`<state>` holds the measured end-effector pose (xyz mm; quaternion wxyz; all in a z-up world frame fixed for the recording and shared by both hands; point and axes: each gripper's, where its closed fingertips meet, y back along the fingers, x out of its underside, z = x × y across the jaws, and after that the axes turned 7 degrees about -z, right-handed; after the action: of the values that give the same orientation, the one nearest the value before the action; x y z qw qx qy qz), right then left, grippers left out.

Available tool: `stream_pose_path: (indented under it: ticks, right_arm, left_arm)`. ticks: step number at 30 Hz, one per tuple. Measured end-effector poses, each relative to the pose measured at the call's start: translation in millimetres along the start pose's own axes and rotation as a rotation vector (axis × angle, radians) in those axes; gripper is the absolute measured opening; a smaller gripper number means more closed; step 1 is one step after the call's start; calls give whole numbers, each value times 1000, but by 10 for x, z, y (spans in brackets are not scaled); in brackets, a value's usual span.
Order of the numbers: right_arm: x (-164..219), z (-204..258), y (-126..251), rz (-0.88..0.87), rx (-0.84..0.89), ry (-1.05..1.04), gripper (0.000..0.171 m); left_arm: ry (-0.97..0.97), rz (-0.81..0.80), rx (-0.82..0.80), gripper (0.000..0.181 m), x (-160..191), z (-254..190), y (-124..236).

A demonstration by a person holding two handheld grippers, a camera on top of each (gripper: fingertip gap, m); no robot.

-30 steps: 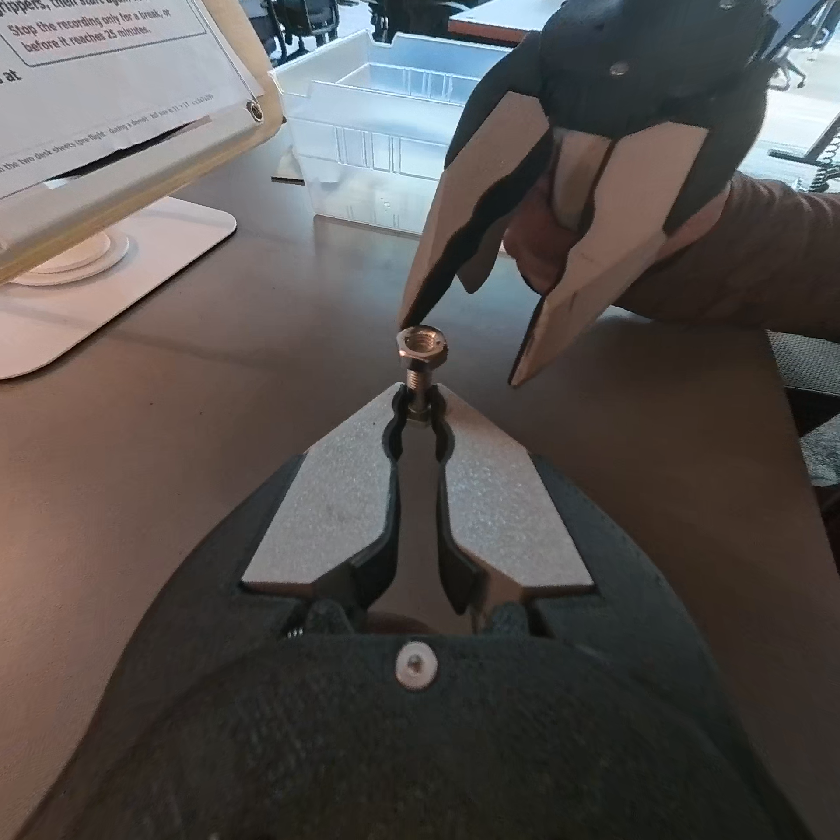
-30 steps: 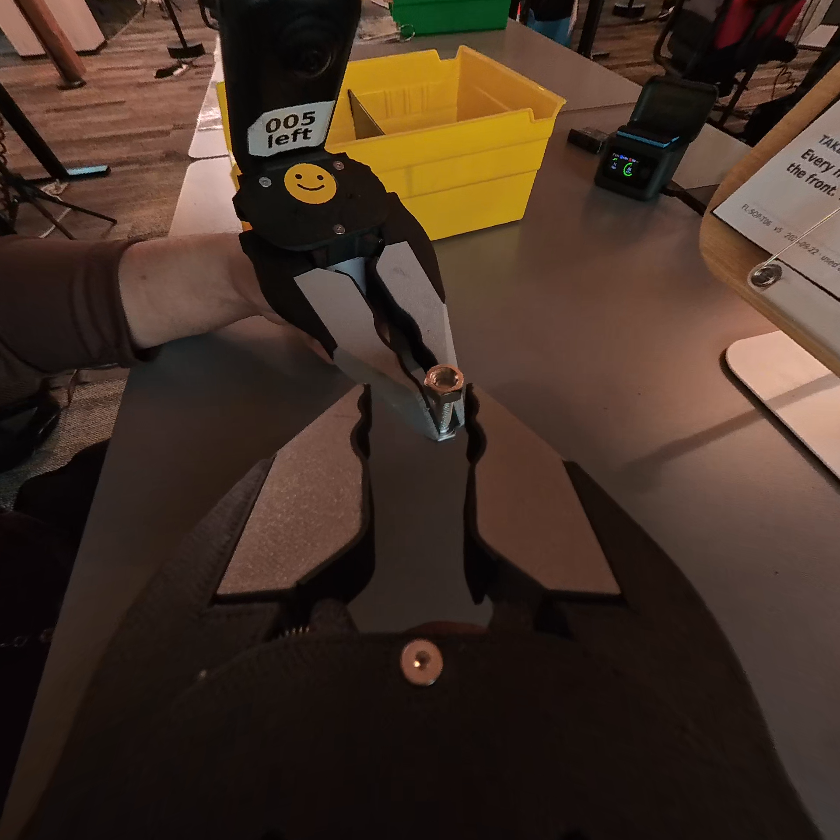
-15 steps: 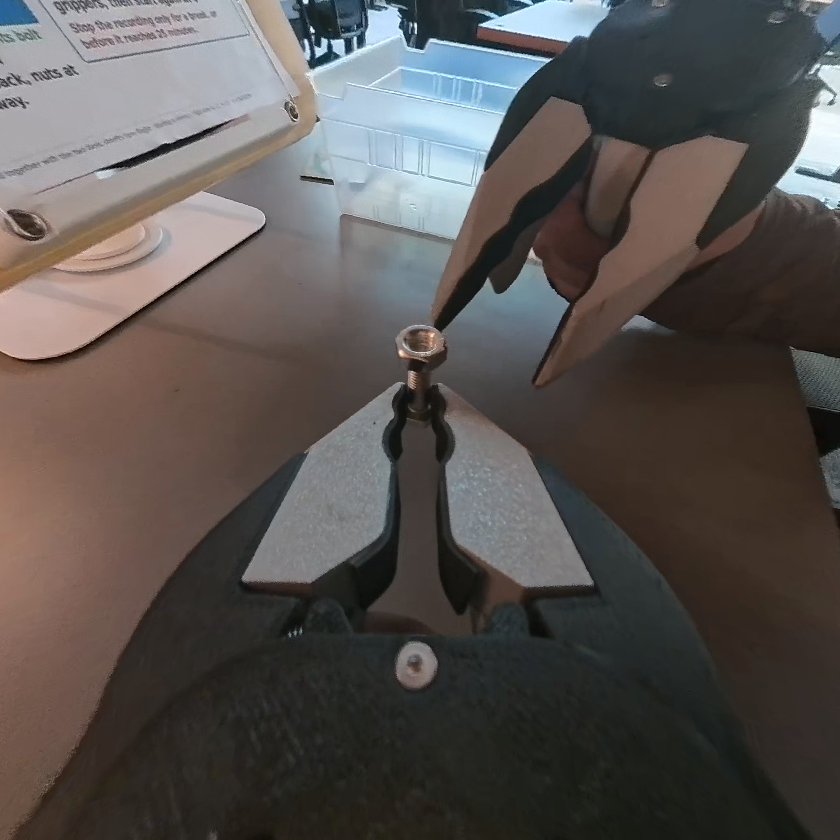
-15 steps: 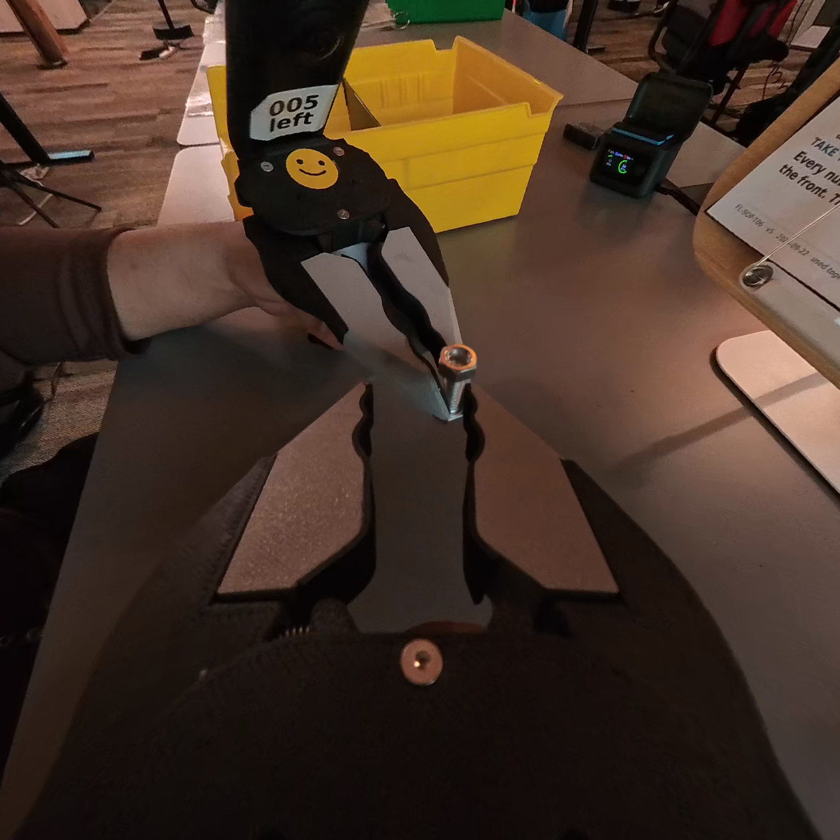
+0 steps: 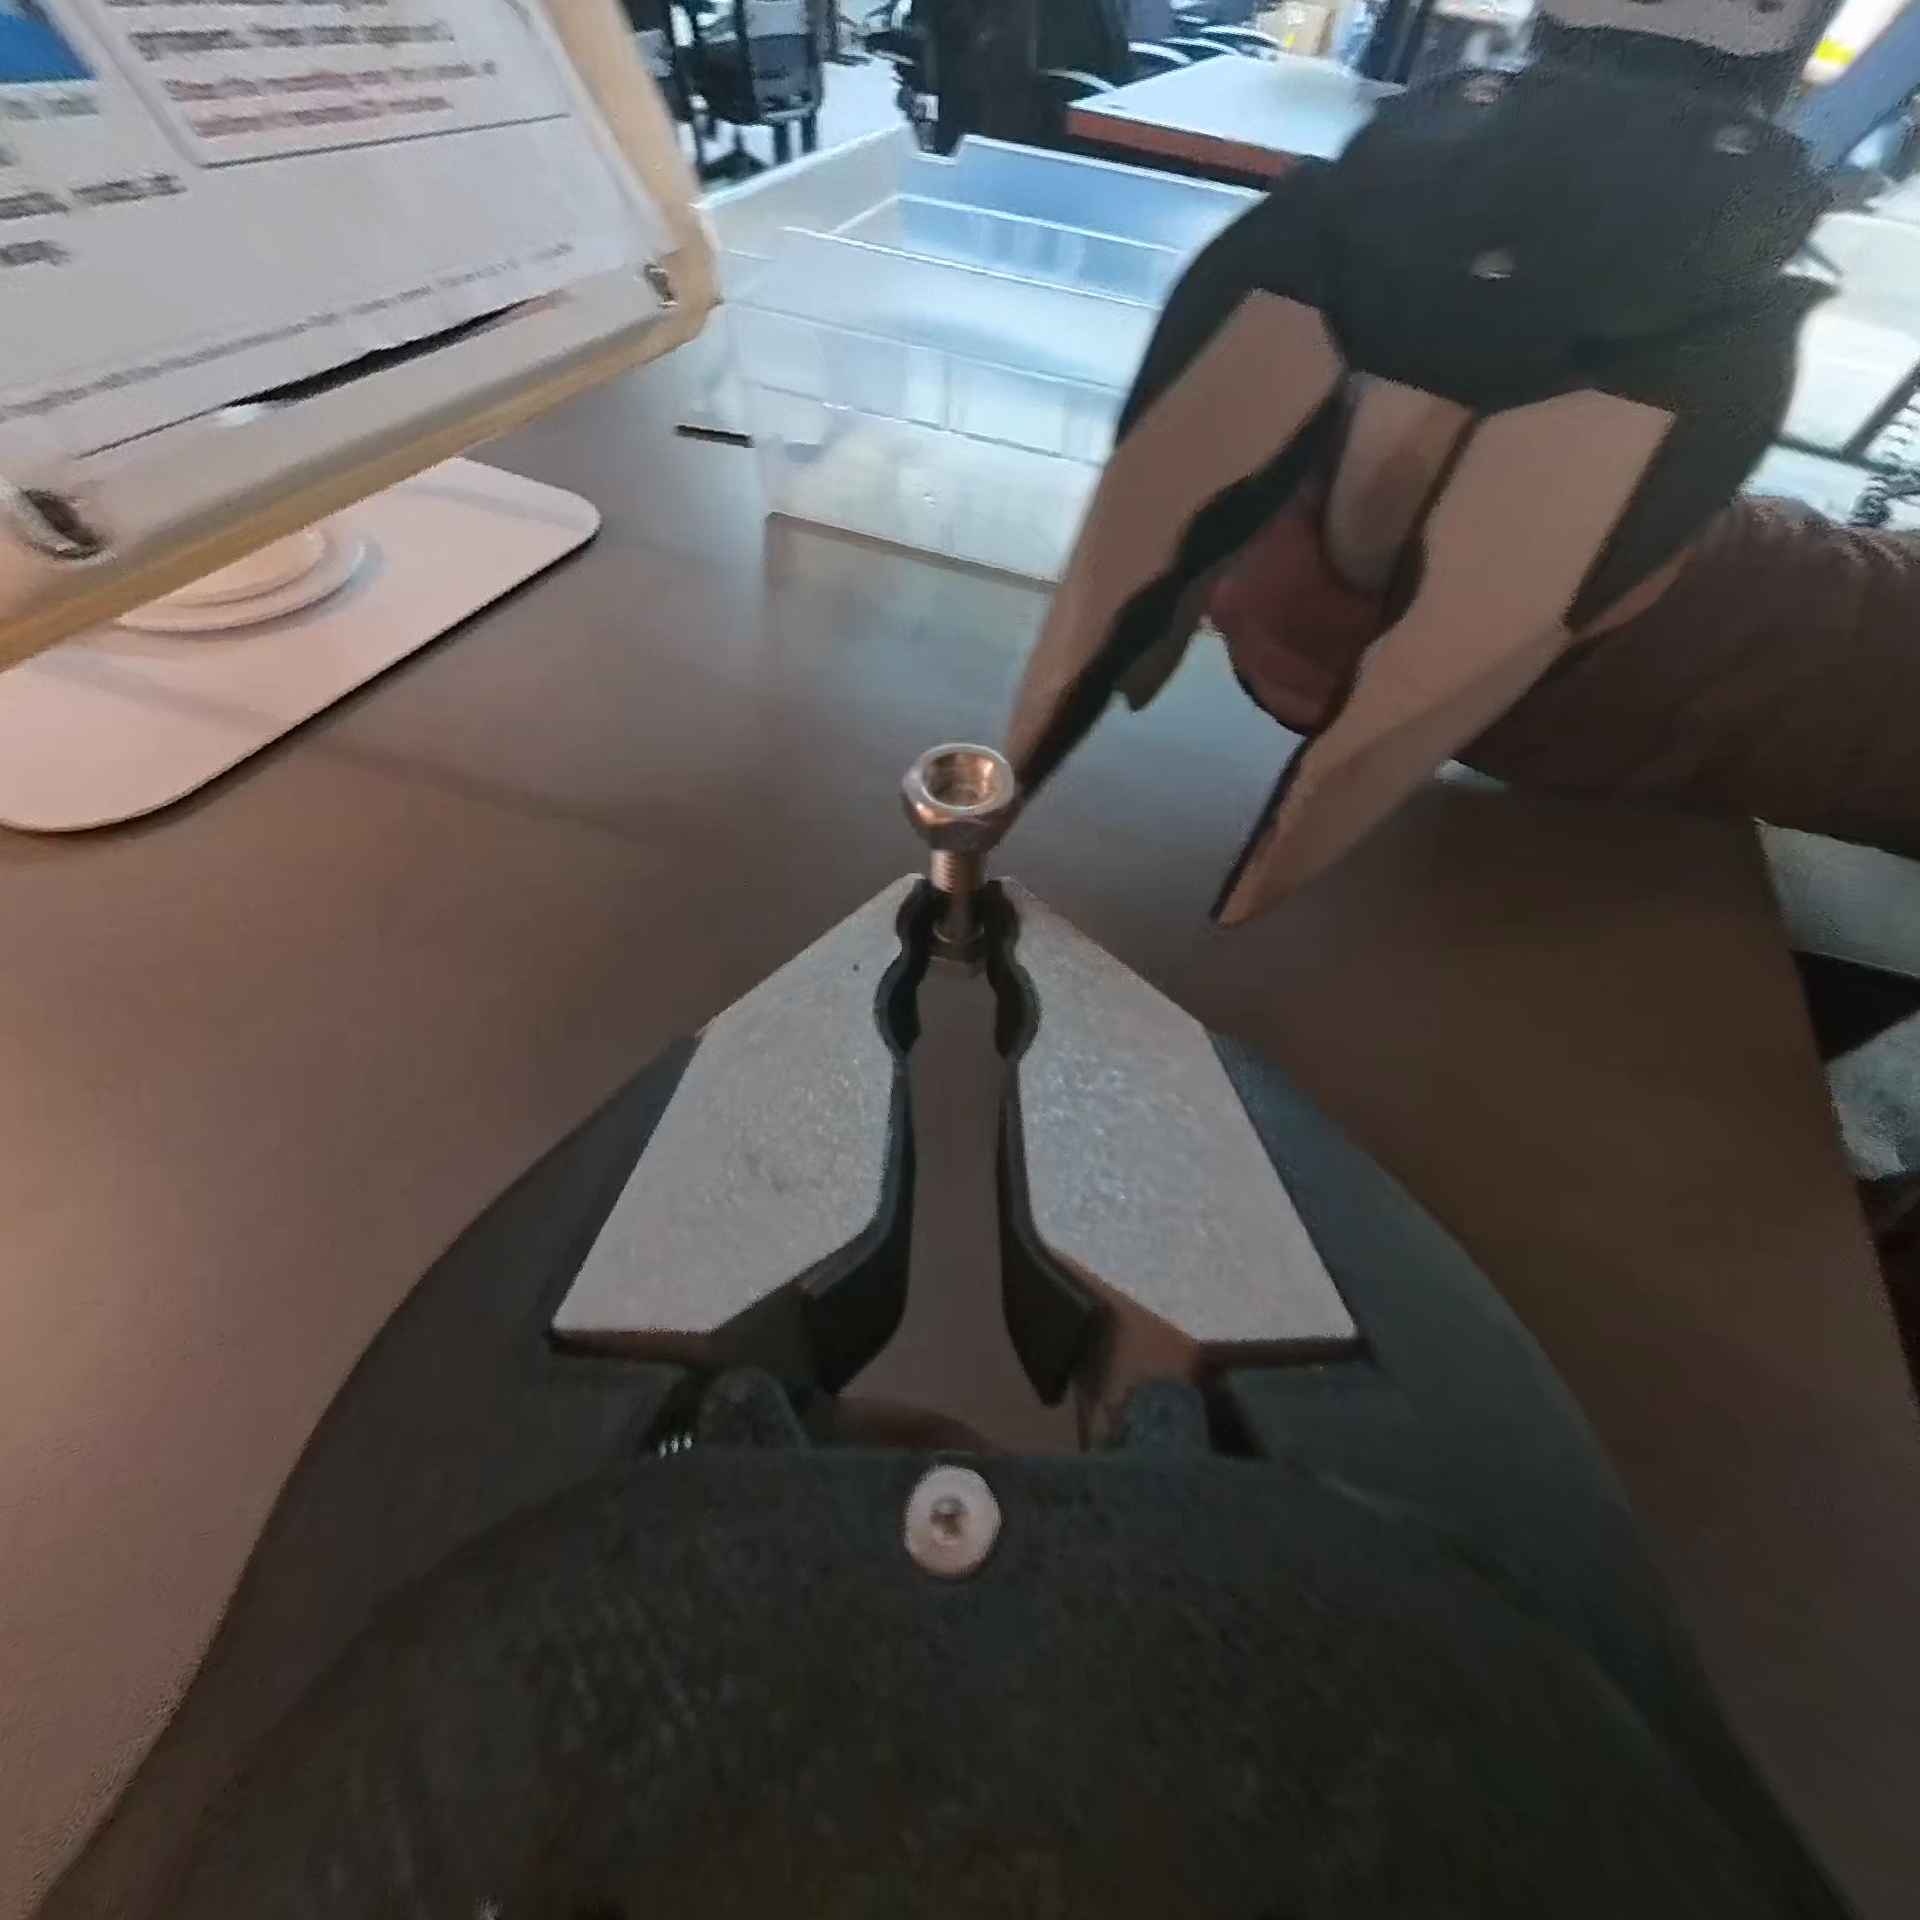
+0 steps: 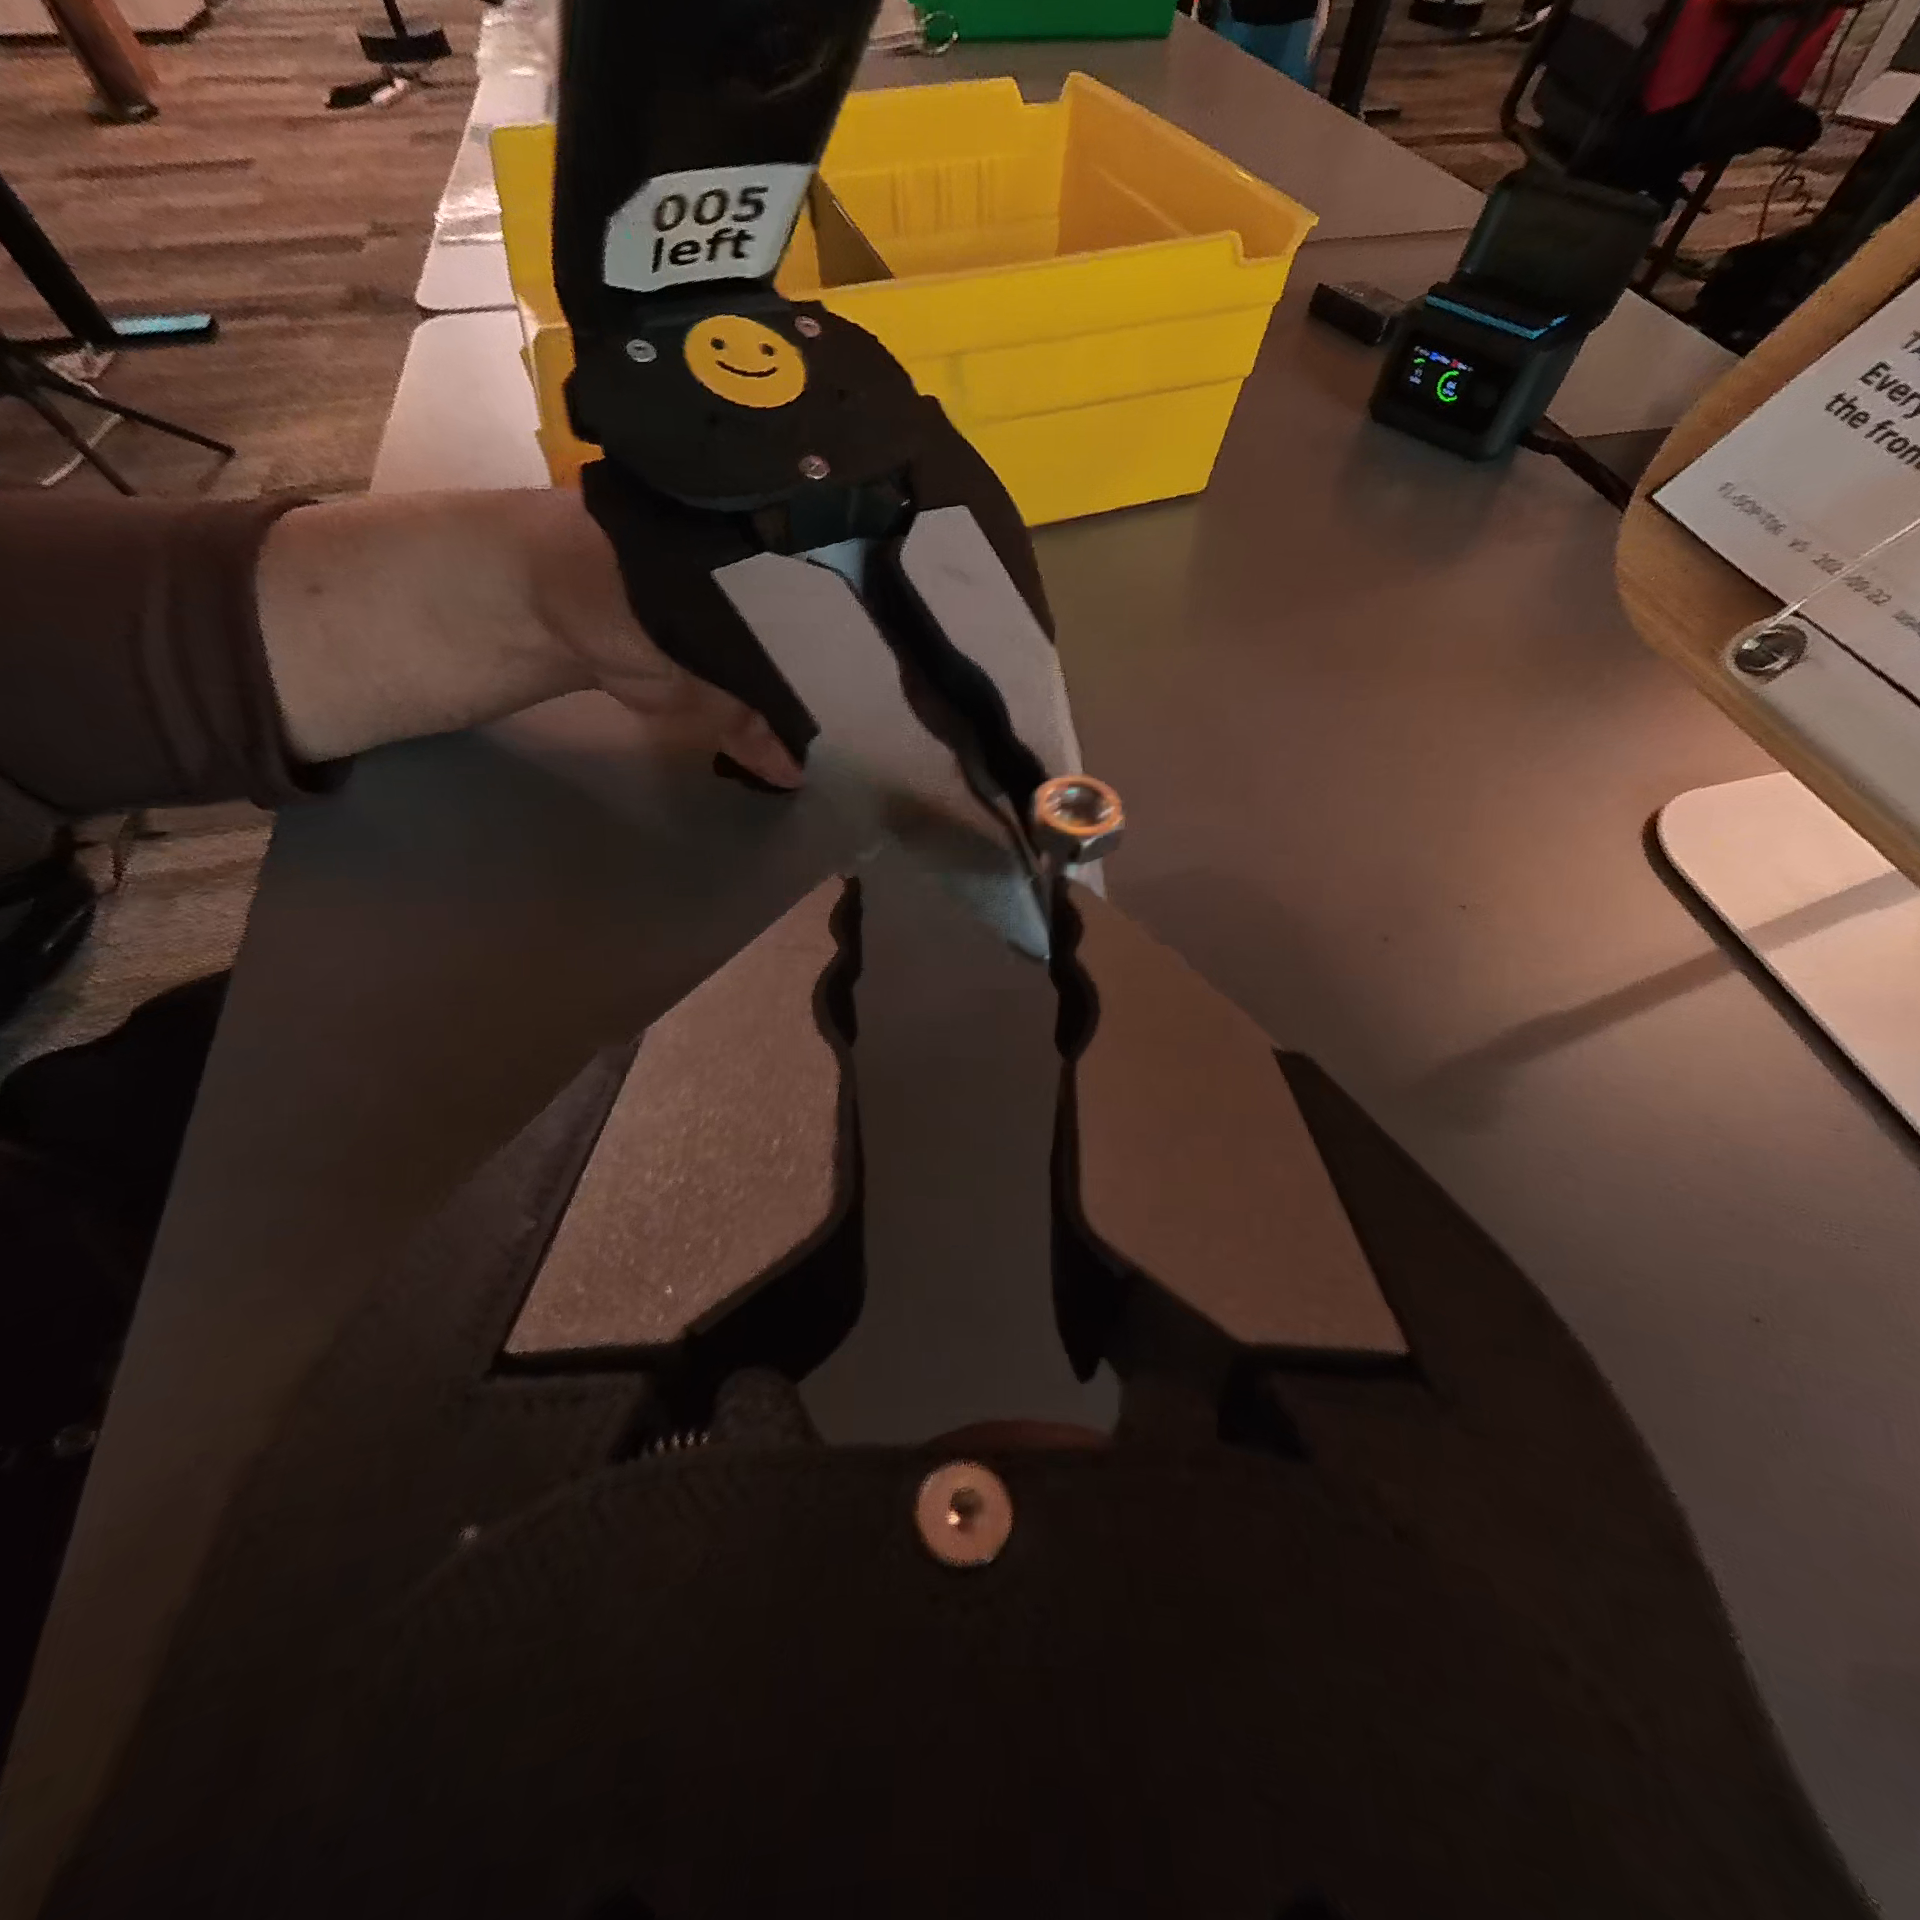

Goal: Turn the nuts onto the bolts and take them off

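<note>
Left gripper (image 5: pixel 956 914) still clamps the bolt (image 5: pixel 948 902) upright, nut (image 5: pixel 958 808) on top. Right gripper (image 6: pixel 956 914), fingers apart, has shifted; one fingertip (image 5: pixel 1023 769) touches the nut. Only right view shows the yellow bin (image 6: pixel 1091 343) far behind.

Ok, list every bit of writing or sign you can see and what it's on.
I won't quote writing; here is where it sits.
White label on the left gripper: short print.
Yellow sticker below it: smiley face.
Paper sheet on the stand: blurred.
Small screen: too small.
</note>
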<state>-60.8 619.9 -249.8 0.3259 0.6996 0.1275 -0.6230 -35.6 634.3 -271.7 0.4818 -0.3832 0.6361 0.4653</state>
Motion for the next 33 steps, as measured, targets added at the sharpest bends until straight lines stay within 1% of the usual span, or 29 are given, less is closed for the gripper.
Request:
stream_pose_path:
  ticks: [3, 5, 8, 10, 11, 13, 14, 15, 16, 19, 21, 24, 26, 28, 29, 30, 31, 33]
  right_arm:
    - [-4, -36, 14, -3, 13, -6, 30]
    - [-1, -68, 11, -7, 27, -18, 35]
    - [-15, -50, -8, -21, 12, -48, 42]
    - [-29, -3, -21, -29, -10, -49, 41]
    - [-28, 23, -25, -26, -21, -43, 39]
    - [-20, 5, -23, -14, -2, -27, 41]
    - [-22, 9, -11, -12, -6, -21, 36]
    - [-32, 33, 2, -18, -24, -21, 27]
    - [-49, 34, 11, -28, -29, -28, 25]
    - [-58, -30, 17, -38, -2, -53, 35]
    - [-57, -45, 9, -42, 3, -67, 42]
    - [-84, 18, -7, -62, -34, -81, 47]
    - [-106, 67, 1, -68, -64, -91, 38]
    - [-110, 21, 21, -65, -37, -76, 44]
    - [-119, 16, 45, -69, -40, -70, 36]
    - [-144, 72, 75, -84, -85, -71, 13]
    - [-188, 75, 94, -112, -95, -90, 13]
    - [-209, -31, 99, -130, -45, -134, 33]
  left_arm:
    - [18, -6, -15, 7, -7, 49, 25]
    - [-15, 7, 3, 7, 7, -11, 5]
    - [-46, 14, 78, 7, 24, -186, -44]
    - [-25, -6, 123, 8, -7, -265, -51]
    - [-13, -14, 122, 8, -21, -254, -44]
    - [11, -31, 75, 7, -50, -142, -14]
    - [28, -45, 40, 7, -73, -60, 10]
    - [49, -60, 12, 7, -97, 12, 38]
    - [64, -71, -2, 7, -117, 57, 67]
    - [52, -83, 16, 7, -151, 19, 91]
    - [12, -60, 66, 8, -122, -113, 50]
    - [-2, -47, 175, 8, -84, -347, -16]
    - [42, -58, 171, 8, -93, -317, -32]
    - [69, -68, 122, 8, -106, -190, -5]
    - [71, -76, 85, 8, -120, -113, 18]
    - [74, -86, 56, 8, -138, -51, 42]
    - [77, -93, 50, 8, -154, -32, 62]
    - [71, -102, 72, 8, -180, -76, 76]
